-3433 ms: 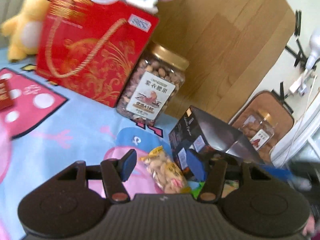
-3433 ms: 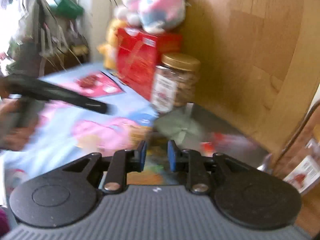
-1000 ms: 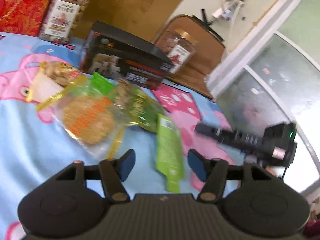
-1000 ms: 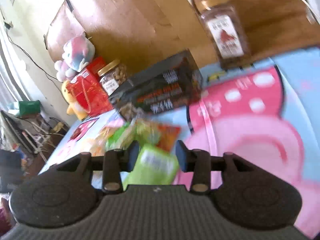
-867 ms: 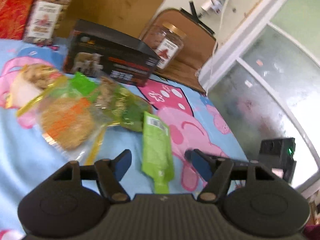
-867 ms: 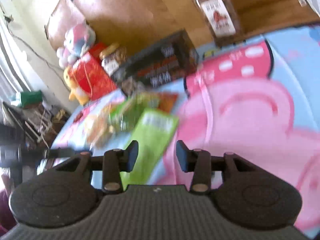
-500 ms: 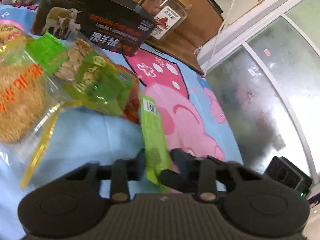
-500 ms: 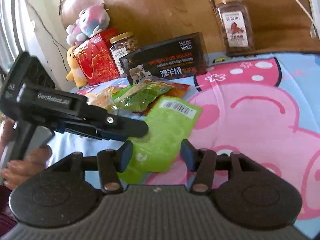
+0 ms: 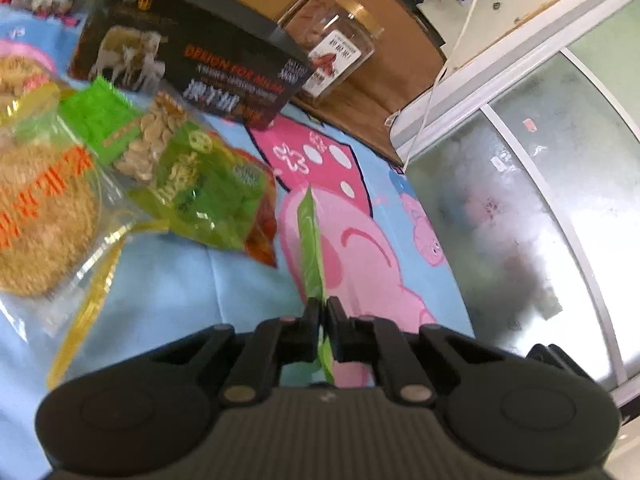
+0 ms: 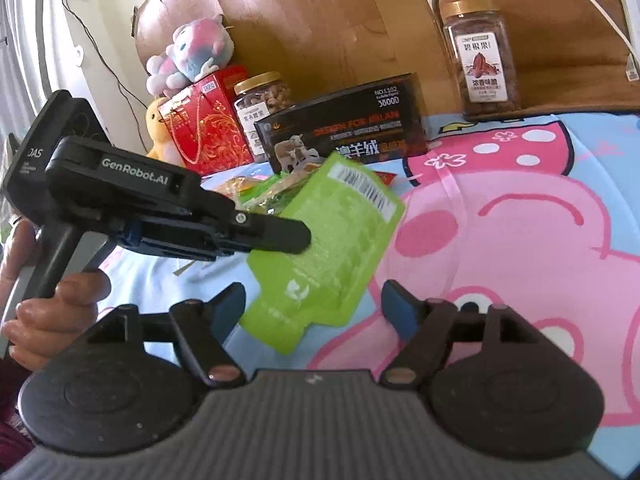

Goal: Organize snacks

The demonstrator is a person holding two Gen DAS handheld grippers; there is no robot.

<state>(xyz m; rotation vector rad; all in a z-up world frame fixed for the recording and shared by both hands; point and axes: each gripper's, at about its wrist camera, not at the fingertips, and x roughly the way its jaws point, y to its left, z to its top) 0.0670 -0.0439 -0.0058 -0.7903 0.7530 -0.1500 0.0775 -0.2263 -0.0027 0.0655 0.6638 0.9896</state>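
Observation:
My left gripper (image 9: 323,305) is shut on a flat green snack pouch (image 9: 311,240), seen edge-on and lifted off the cartoon blanket (image 9: 172,280). In the right wrist view the same pouch (image 10: 332,248) hangs tilted from the left gripper (image 10: 296,236), just ahead of my right gripper (image 10: 314,302), which is open and empty. A pile of snack bags lies to the left: a green nut bag (image 9: 188,184) and a clear bag of round cakes (image 9: 40,216).
A black box (image 9: 188,60) stands behind the bags. A nut jar (image 10: 482,58) sits on a brown pad at the back right, another jar (image 10: 262,100) and a red gift bag (image 10: 204,128) at the back left. A glass door (image 9: 540,220) is at right.
My left gripper has closed on the green pouch and lifted it off the blanket. My right gripper has opened wider and sits behind the pouch.

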